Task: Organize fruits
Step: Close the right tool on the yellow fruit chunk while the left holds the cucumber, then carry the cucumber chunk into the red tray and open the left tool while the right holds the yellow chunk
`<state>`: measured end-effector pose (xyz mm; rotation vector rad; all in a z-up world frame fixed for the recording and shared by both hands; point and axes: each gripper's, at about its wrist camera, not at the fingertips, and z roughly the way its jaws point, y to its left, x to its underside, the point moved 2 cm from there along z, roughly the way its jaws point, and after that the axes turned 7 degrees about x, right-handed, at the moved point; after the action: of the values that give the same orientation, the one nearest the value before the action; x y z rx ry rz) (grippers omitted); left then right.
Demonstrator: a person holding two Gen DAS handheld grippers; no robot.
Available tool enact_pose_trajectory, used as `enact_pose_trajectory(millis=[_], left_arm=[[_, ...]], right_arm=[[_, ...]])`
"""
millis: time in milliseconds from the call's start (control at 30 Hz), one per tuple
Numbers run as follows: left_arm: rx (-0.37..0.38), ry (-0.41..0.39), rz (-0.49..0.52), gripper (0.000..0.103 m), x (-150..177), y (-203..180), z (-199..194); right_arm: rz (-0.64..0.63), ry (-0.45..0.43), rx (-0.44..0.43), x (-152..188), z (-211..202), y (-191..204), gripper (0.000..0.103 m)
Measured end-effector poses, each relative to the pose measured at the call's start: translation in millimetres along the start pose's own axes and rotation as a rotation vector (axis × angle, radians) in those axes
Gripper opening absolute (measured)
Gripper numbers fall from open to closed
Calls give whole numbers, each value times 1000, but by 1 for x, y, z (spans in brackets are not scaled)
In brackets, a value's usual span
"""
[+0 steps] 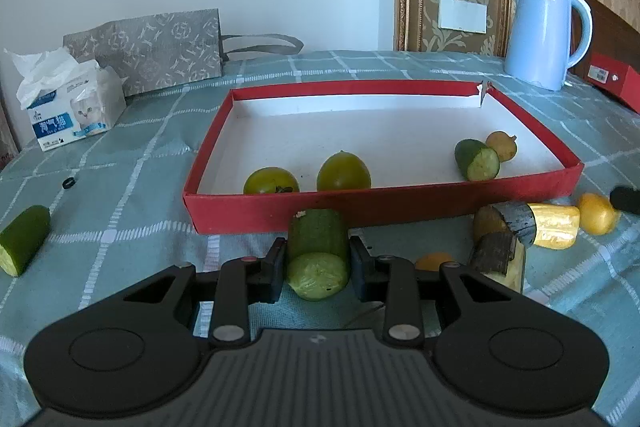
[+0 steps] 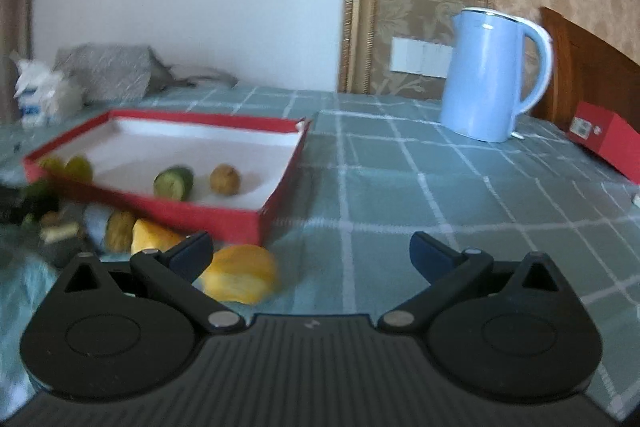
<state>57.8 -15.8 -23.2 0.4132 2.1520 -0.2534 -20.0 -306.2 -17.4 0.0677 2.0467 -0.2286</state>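
Observation:
My left gripper (image 1: 318, 259) is shut on a green cucumber piece (image 1: 318, 251), just in front of the red tray's (image 1: 360, 205) near wall. Inside the tray lie two green tomatoes (image 1: 271, 181) (image 1: 343, 172), a cut cucumber piece (image 1: 477, 160) and a small brown fruit (image 1: 502, 146). Another cucumber piece (image 1: 22, 243) lies on the cloth at far left. My right gripper (image 2: 312, 251) stands open over the checked cloth, with a yellow fruit (image 2: 240, 273) by its left finger, not between the pads. The tray (image 2: 256, 217) sits to its left.
A blue kettle (image 1: 546, 33) (image 2: 490, 75) stands at the back right beside a red box (image 2: 608, 141). A tissue pack (image 1: 68, 107) and grey bag (image 1: 148, 51) are at the back left. Yellow and dark-skinned pieces (image 1: 536, 231) lie right of the tray front.

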Motion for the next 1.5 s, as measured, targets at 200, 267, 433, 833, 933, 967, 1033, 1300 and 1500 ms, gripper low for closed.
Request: enact_pose_trajectory(millis=[200,267,433,833,933,967,1033,1300,1500], left_arm=[[-12,-2,18,31,1,-2,-1],[-13,-2,20,31,1,-2,-1],[-13,-2,19,31,1,-2,-1],[-13,-3,20,31,1,-2,-1],[-13,-3,19,31,1,-2,-1],[-13,-3,19,31,1,-2,-1],[-13,-3,18,31,1,-2,-1],[-17,-7,13,31,1,-2,-2],[-44,-45,-22,31,1,3,-10]], right_arm=[[-68,11,-6,3,-1,11,103],[-67,39,-9,3,4,10,103],[-16,94,-42,1,19,6,103],[-71,133,-106,0,30,19,56],[-103,118,-127,1,26,26,40],[-106,116,-122,0,25,27,40],[-92,121,-131,0,26,25,40],[-39,129,-150,0,28,18,40],[-24,117,-154,0,26,16,38]])
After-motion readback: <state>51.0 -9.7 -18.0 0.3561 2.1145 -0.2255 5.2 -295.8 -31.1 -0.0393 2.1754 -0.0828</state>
